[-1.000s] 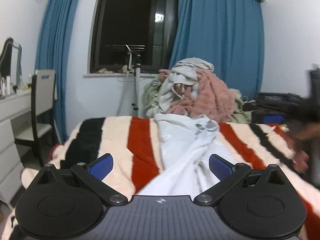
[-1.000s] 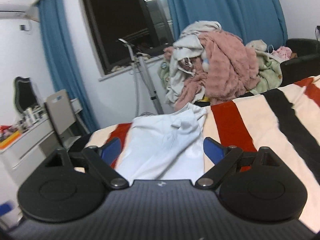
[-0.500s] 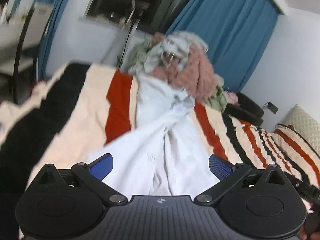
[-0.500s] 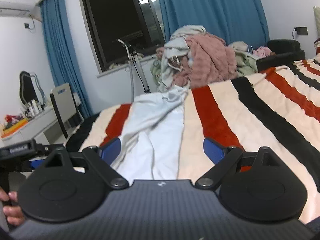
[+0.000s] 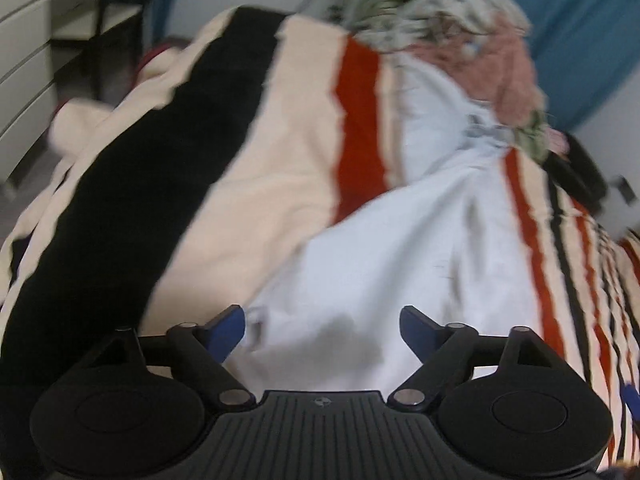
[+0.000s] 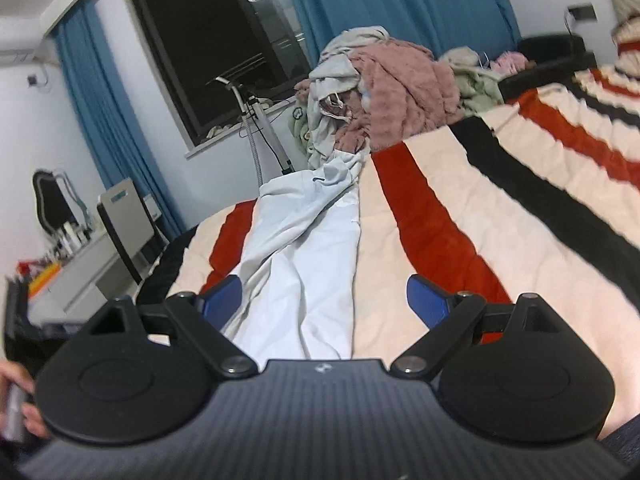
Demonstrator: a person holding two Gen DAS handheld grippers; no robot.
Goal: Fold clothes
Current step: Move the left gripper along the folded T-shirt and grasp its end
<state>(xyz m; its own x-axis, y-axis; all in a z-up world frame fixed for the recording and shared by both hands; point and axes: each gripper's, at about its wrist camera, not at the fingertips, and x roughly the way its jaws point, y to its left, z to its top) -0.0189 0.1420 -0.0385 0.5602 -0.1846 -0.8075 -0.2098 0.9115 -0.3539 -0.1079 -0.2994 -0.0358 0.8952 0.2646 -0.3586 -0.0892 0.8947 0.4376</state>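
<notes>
The left gripper (image 5: 321, 325) is hanging low over the near end of the white garment (image 5: 400, 264), fingers spread wide and gripping nothing, seemingly lining up on a hem. The garment is lying rumpled and stretched lengthwise along the striped blanket (image 6: 460, 216) on the bed, reaching toward the heap of clothes (image 6: 384, 88). The right gripper (image 6: 325, 297) is hovering likewise, fingers apart and empty. No legible writing is showing anywhere.

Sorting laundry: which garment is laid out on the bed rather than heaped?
The white garment, stretched lengthwise over the striped blanket; the pink and grey ones sit in the pile beyond.
</notes>
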